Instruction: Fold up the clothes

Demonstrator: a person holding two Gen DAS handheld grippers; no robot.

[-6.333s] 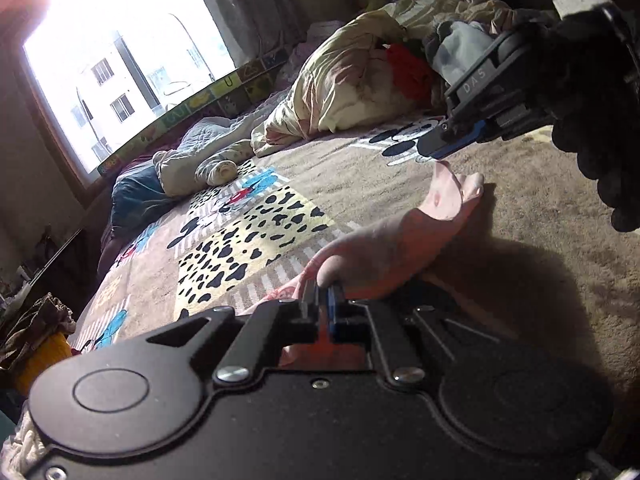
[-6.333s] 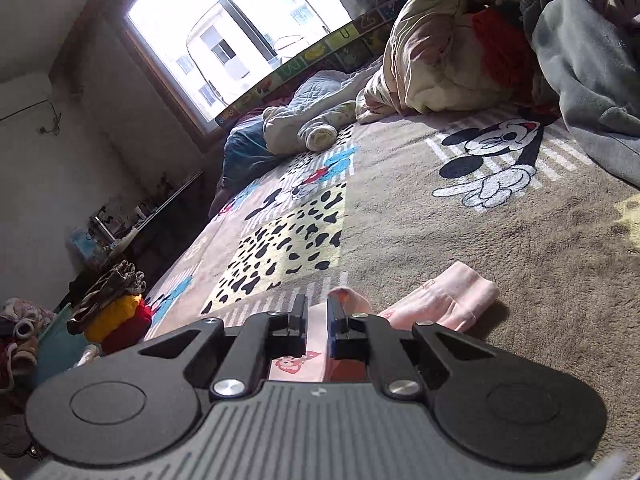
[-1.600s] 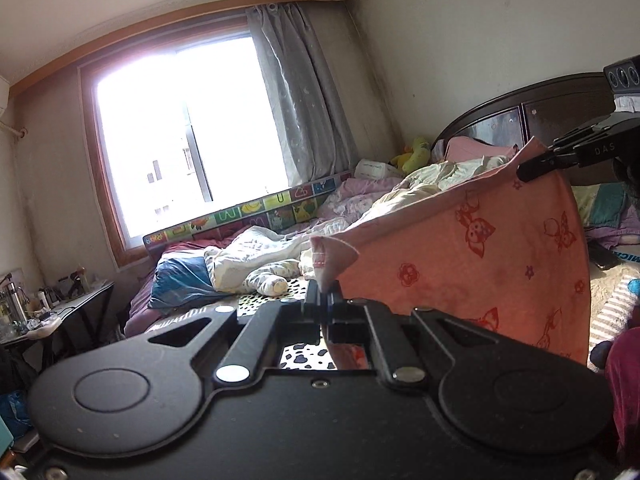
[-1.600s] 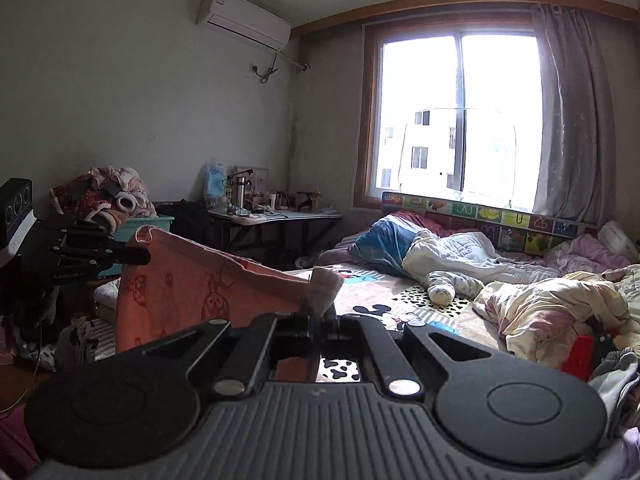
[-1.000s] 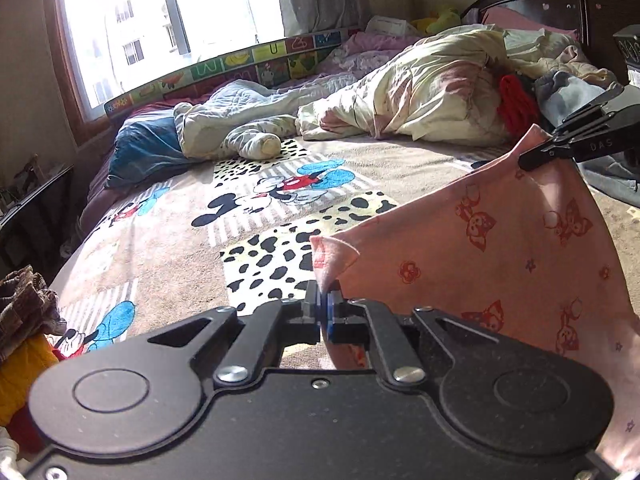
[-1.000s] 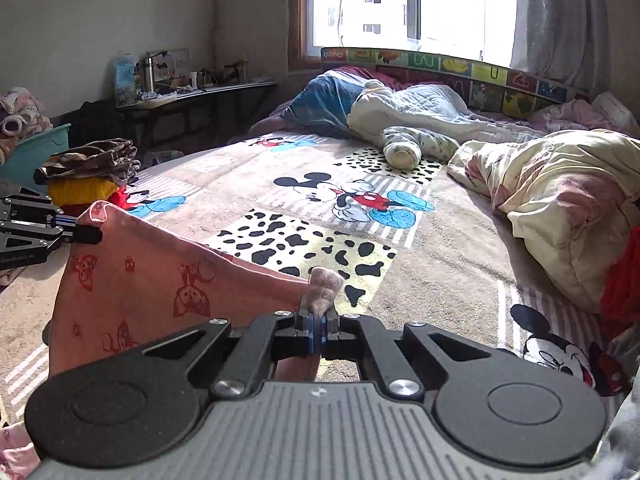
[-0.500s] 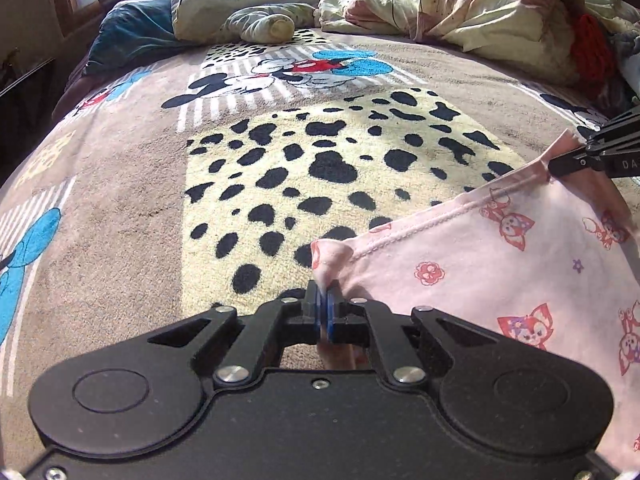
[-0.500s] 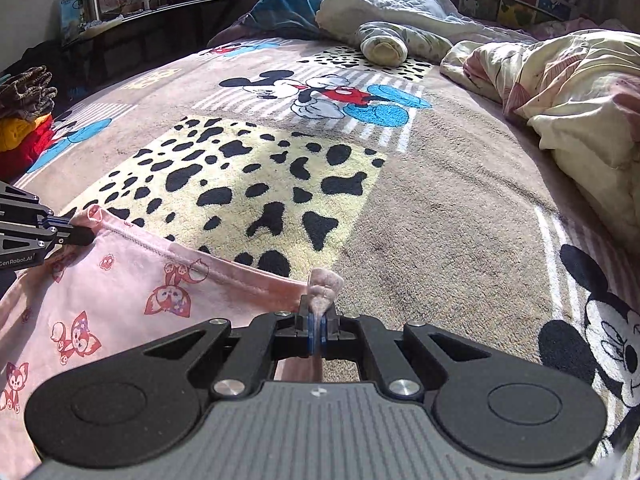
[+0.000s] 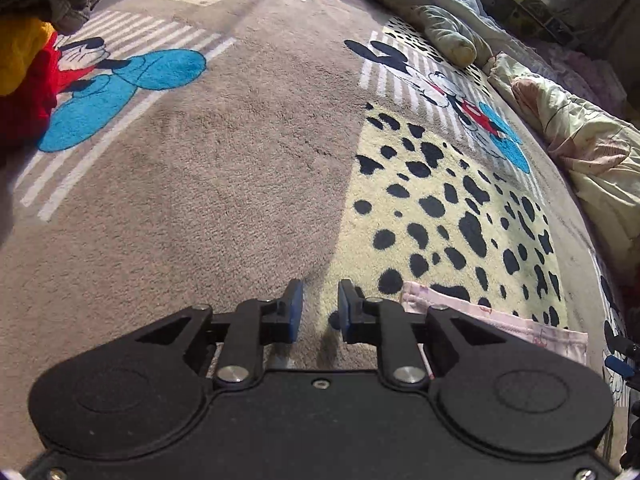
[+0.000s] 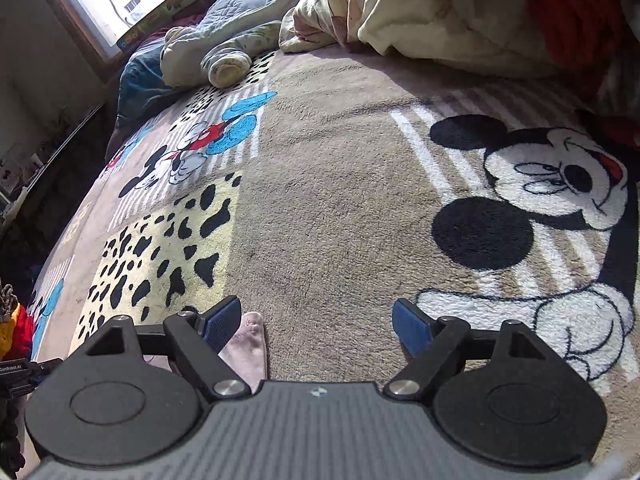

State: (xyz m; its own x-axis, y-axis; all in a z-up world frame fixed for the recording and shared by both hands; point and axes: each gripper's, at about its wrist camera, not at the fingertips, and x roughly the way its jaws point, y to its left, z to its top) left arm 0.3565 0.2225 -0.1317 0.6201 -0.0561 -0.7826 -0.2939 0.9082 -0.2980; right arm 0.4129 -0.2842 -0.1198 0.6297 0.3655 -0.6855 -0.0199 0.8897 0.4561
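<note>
A pink printed garment point(image 9: 496, 322) lies flat on the bed blanket; only its top hem shows, right of my left gripper. My left gripper point(image 9: 319, 314) is open a little and empty, low over the blanket, just left of the hem's corner. In the right wrist view a pink corner of the garment point(image 10: 246, 344) lies beside the left finger. My right gripper point(image 10: 318, 322) is wide open and empty, just above the blanket. The rest of the garment is hidden under both grippers.
A Mickey Mouse blanket point(image 10: 340, 184) covers the bed. A cream quilt point(image 10: 420, 4) and rolled bedding point(image 10: 224, 60) are heaped at the far side. A stack of folded clothes point(image 9: 28, 48) sits at the left. The other gripper's tip point(image 9: 622, 360) shows at the right edge.
Both grippers have let go of the pink garment, which now lies on the blanket. Both have opened, the right one wide, and swung apart.
</note>
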